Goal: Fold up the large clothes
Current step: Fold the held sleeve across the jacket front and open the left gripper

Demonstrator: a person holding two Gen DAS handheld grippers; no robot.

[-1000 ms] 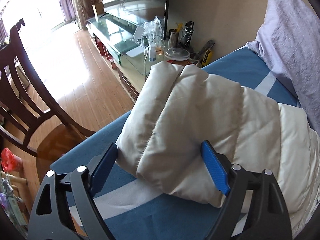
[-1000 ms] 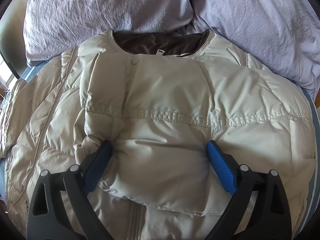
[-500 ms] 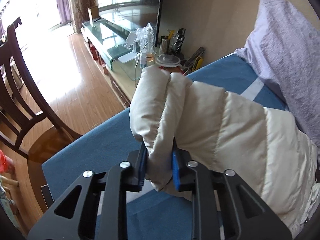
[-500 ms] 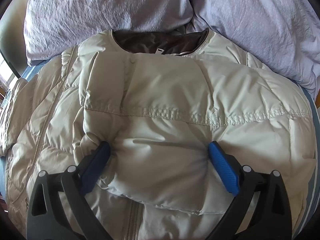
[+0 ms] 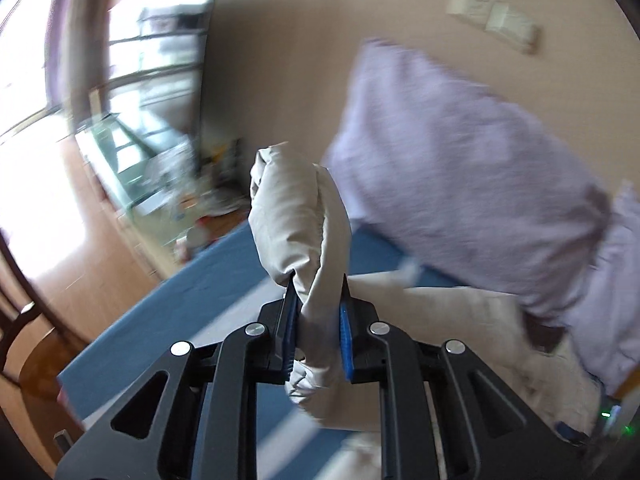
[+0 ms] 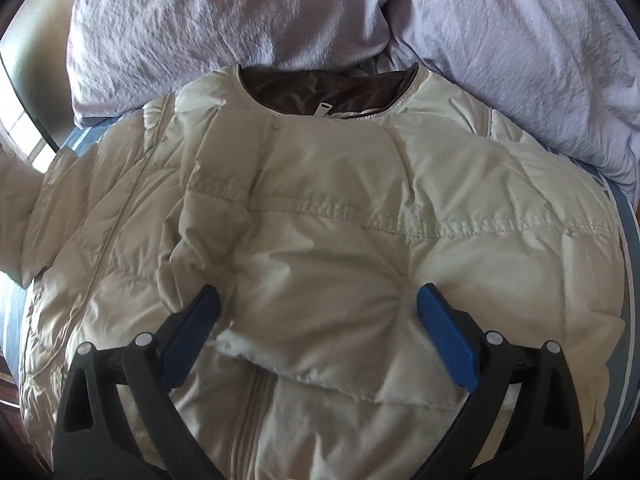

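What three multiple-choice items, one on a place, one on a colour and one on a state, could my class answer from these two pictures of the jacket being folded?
1. Where does the jacket lie?
A. on the blue bed sheet, collar toward the pillows
B. on the wooden floor
C. over a chair

2. What colour are the pads of the tongs?
A. red
B. blue
C. yellow

3. What are the left tongs doing?
A. hanging open
B. gripping a pillow
C. closing on the sleeve

Key: 1 A, the sheet shows around the jacket's edges; 2 B, both views show blue pads; 3 C, cream fabric is pinched between the pads.
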